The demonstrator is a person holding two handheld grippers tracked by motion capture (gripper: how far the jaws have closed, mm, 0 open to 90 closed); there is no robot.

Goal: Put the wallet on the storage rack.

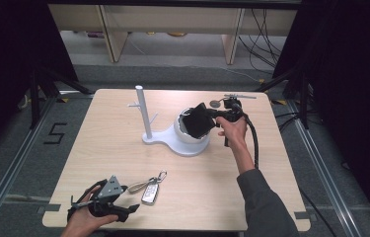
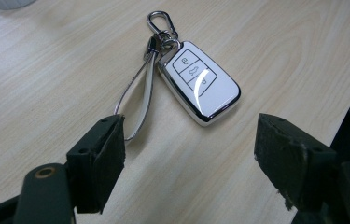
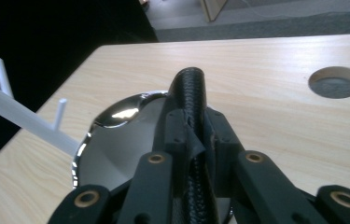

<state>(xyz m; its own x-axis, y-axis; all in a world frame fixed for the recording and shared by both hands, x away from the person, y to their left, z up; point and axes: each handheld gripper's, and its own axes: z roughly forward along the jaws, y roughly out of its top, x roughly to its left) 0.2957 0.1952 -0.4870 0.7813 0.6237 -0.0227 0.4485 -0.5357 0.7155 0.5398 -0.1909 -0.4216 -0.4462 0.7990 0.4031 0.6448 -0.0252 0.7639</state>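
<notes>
Two grippers work here. Left gripper (image 2: 189, 154) is spread wide, the car key fob (image 2: 199, 83) just ahead between its jaws: smooth, probably slippery, better pinched by its strap (image 2: 137, 100). Right gripper (image 3: 193, 135) clamps a soft black wallet (image 1: 198, 121) above the white stand's bowl (image 1: 185, 136).

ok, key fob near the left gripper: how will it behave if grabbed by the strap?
The key fob has a glossy shell, so it probably slides easily on the table. The strap loop looks thin and floppy; lifted by it, the fob would likely dangle and swing from the clip.
</notes>
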